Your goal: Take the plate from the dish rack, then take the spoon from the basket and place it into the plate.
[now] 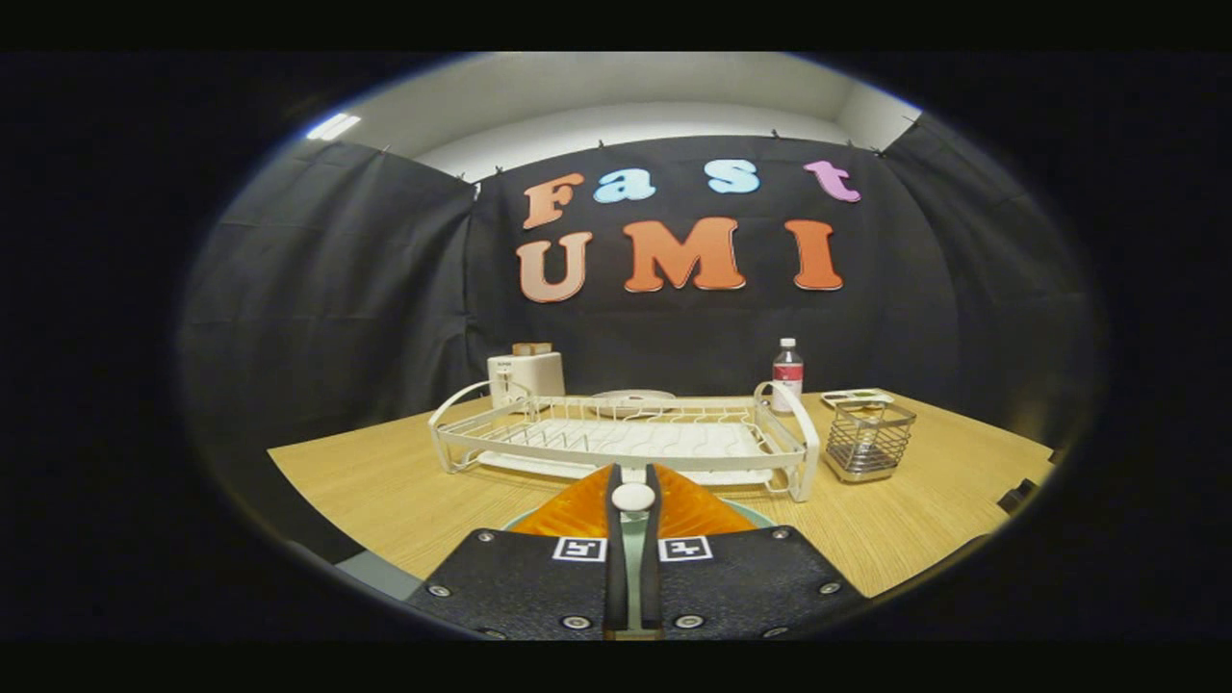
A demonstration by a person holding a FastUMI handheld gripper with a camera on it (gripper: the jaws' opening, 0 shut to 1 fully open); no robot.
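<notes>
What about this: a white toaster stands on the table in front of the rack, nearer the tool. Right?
Not quite. The toaster stands on the table behind the rack, farther from the tool, as the gripper view shows. The tool's fingers are shut on a pale strip, just short of the rack.

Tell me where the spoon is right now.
In the gripper view, the spoon is clamped upright between the shut fingers of the gripper, over the plate, just in front of the dish rack.
</notes>
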